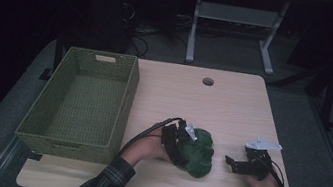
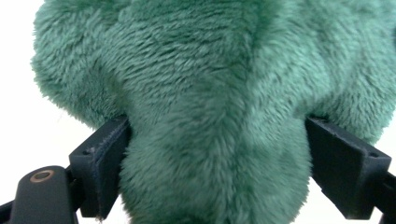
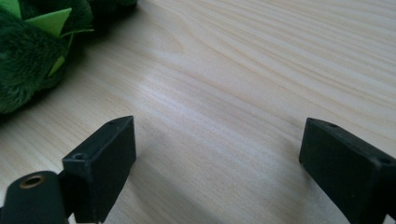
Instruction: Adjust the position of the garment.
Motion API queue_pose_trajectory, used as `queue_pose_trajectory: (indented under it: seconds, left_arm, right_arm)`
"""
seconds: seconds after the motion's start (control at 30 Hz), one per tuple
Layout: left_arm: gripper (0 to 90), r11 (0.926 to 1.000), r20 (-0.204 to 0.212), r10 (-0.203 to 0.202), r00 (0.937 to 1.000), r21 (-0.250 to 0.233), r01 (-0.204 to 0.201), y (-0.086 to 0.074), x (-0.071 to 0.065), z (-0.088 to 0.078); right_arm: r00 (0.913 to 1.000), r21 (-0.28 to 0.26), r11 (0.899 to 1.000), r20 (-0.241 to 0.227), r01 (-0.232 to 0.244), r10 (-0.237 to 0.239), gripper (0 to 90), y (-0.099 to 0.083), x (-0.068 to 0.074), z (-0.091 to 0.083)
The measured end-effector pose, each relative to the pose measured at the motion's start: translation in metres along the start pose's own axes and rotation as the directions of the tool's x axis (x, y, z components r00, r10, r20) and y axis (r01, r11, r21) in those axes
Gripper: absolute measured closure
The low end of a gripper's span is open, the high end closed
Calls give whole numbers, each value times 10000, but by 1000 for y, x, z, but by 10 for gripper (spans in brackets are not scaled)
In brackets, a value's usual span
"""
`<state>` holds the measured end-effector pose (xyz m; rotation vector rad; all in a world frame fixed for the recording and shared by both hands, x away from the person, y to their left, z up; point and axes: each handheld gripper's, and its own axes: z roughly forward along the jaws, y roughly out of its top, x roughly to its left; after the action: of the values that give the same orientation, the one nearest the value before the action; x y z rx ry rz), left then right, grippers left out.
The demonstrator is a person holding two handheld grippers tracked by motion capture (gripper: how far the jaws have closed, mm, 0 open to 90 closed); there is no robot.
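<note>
A green plush toy [image 1: 199, 153] lies on the wooden table [image 1: 188, 102] near its front edge. My left gripper [image 1: 185, 149] comes at it from the left, and its jaws stand wide. In the left gripper view the furry plush toy [image 2: 210, 70] bulges between the two pads of the left gripper [image 2: 215, 172] and brushes both. Right of the toy, my right gripper [image 1: 230, 163] rests low over the table, open and pointing left. Its jaws [image 3: 217, 158] frame bare wood, and the plush toy [image 3: 28, 56] with light green spikes lies beyond them at the upper left.
A green woven basket [image 1: 125, 102] stands on the table's left side, with nothing in it. A round cable hole [image 1: 208, 81] sits near the far edge. Beyond the table stand the legs of another desk [image 1: 192, 37] on a dark floor.
</note>
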<state>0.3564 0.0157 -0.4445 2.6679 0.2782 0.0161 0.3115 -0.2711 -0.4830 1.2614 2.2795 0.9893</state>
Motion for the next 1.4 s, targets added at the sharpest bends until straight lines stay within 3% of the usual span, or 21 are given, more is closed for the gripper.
queue_pose_trajectory:
  seconds: [0.1,0.23,0.3,0.43,0.57,0.93,1.07,1.4]
  left_arm:
    - [133,9993,-125,130,9998,352,-125,0,-1,8]
    - [184,9992,-163,153,9998,378,-147,1,-3,7]
    - [326,9989,-127,249,9996,411,-244,3,-5,3]
    - [588,9984,-71,42,10000,560,-38,6,-7,1]
    - [708,9973,85,-327,9994,665,320,6,-6,-1]
    - [755,9912,557,-1324,9896,134,1318,4,-2,-16]
    - [754,9877,493,-1547,9867,-166,1557,7,-3,-34]
    - [750,9853,120,-1600,9871,-583,1604,12,0,-87]
  right_arm:
    - [10000,-2,10000,5,2,-2,106,0,0,0]
    - [10000,-2,10000,10,-5,5,108,0,0,0]
    - [10000,-3,10000,13,-10,10,108,0,0,0]
    - [10000,-36,10000,57,-60,60,124,0,0,0]
    - [10000,-41,10000,57,-66,66,127,0,0,0]
    - [10000,-49,10000,57,-44,45,127,0,0,0]
    - [10000,-54,10000,54,-55,55,127,0,0,0]
    - [10000,-52,10000,56,-43,43,126,0,0,0]
